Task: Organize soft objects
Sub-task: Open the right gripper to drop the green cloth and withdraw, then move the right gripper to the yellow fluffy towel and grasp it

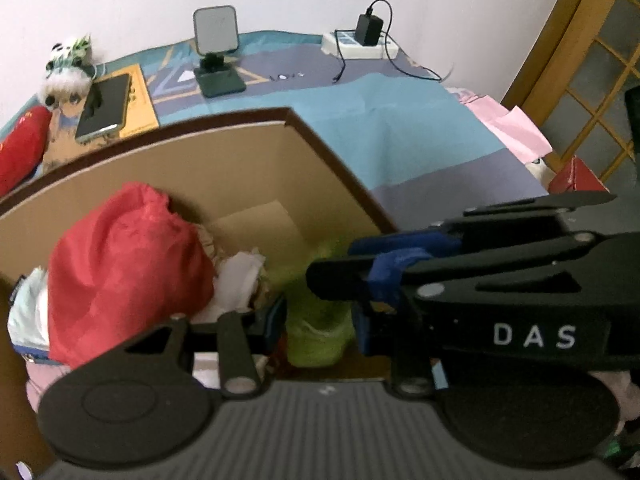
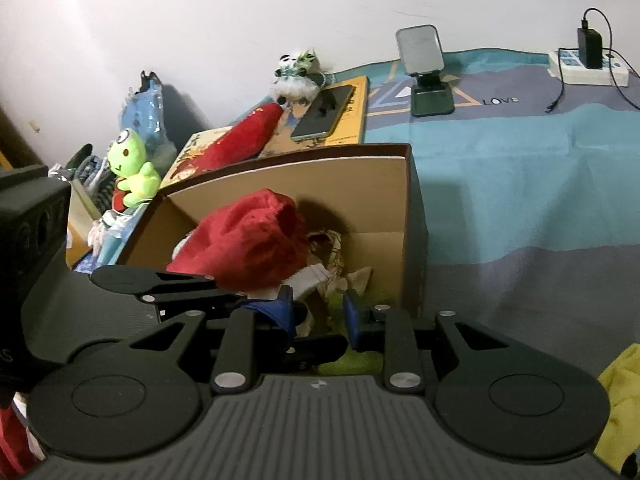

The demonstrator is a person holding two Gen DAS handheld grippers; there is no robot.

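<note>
Nearest the lens, the left gripper (image 1: 318,320) is seen over its ribbed grey housing and black linkage arms. Its blue pads are set at a moderate width, one on each side of a lime-green fuzzy soft object (image 1: 316,336). The gap is filled by that object; whether the pads press on it cannot be told through the blur.

The right gripper (image 2: 319,316) is crossed over the same spot from the right. Its black fingers with blue pads are drawn nearly together, with only a narrow slit left. Whether anything is pinched cannot be told.

The green object is held low inside an open brown cardboard box (image 1: 224,168) with a dark outer rim, near the box's right wall. Beside it, to the left, a puffy red fabric drawstring bag (image 1: 124,272) is packed in, with crumpled white cloth (image 1: 240,280) wedged between the two.

The box is set on a smooth blue and grey banded tablecloth (image 1: 400,120). A green plush frog (image 2: 134,168) is propped outside the box's left side. A yellow cloth (image 2: 620,392) is noted at the right edge of the right wrist view, well apart from the box.
</note>
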